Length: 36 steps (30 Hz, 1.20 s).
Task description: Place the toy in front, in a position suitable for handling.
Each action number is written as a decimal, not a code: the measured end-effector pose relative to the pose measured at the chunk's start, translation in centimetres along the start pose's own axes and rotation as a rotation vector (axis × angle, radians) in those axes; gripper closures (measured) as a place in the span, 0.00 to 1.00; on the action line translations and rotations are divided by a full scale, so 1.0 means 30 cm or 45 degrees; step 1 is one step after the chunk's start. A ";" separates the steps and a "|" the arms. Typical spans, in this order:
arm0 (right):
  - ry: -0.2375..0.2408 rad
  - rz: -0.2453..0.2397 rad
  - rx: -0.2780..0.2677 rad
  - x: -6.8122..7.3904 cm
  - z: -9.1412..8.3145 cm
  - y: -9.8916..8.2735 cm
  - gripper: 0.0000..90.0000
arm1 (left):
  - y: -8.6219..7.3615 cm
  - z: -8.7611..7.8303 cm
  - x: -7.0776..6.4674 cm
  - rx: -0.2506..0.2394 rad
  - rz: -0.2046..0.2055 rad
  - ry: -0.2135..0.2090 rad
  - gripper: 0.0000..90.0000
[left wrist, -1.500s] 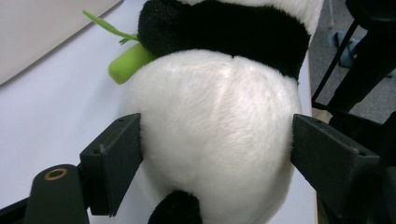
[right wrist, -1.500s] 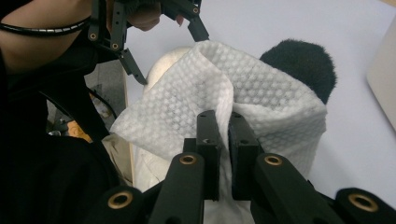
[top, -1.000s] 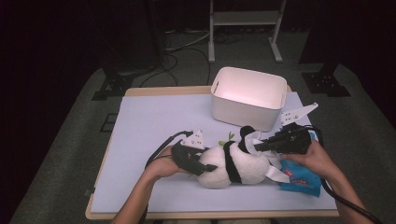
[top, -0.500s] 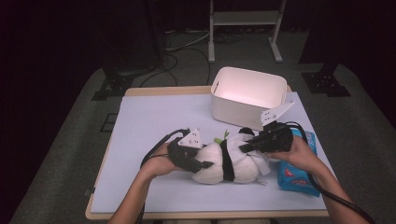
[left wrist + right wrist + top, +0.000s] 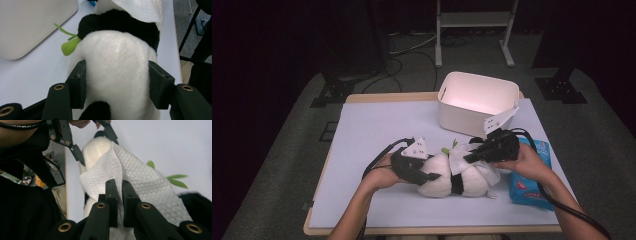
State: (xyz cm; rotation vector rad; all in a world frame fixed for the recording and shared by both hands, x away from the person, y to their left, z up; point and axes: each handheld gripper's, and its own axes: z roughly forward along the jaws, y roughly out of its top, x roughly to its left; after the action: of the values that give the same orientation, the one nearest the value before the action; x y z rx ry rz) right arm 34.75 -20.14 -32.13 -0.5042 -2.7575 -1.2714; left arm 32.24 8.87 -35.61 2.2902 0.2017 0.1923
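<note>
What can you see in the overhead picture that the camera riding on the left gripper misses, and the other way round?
High view alone: the blue wipes packet, both of the person's hands, and the right gripper pinching a white wipe. Left gripper view alone: a close look at the left gripper, its jaws squeezing the white body of the plush panda, and the toy's green bamboo sprig. Both share the panda, the wipe draped on it, the cream bin and the pale table.

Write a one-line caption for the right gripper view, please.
Right gripper pinching a white wipe over the plush panda.
</note>
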 end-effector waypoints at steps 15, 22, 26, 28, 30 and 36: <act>-0.010 0.048 -0.016 -0.011 -0.036 -0.081 0.94 | 0.005 -0.004 0.013 -0.036 -0.084 -0.082 0.31; -0.021 0.029 -0.007 -0.002 -0.022 -0.067 0.94 | -0.005 0.012 0.004 -0.039 -0.065 -0.059 0.39; -0.022 0.003 0.010 0.010 -0.005 -0.037 0.94 | 0.003 0.013 0.001 -0.030 -0.049 -0.048 0.44; -0.015 -0.009 0.022 0.015 0.010 -0.018 0.94 | 0.006 0.013 -0.001 -0.027 -0.043 -0.049 0.45; -0.005 -0.023 0.032 0.018 0.026 -0.002 0.94 | 0.006 0.012 0.001 -0.026 -0.042 -0.047 0.45; 0.005 -0.039 0.048 0.017 0.054 0.024 0.94 | -0.005 0.004 0.007 -0.039 -0.043 -0.049 0.46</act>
State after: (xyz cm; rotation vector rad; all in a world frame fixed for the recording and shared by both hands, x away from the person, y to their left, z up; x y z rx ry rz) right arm 34.61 -18.35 -32.55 -0.4571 -2.7908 -1.2222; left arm 32.46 8.93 -35.78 2.2564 0.2161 0.1331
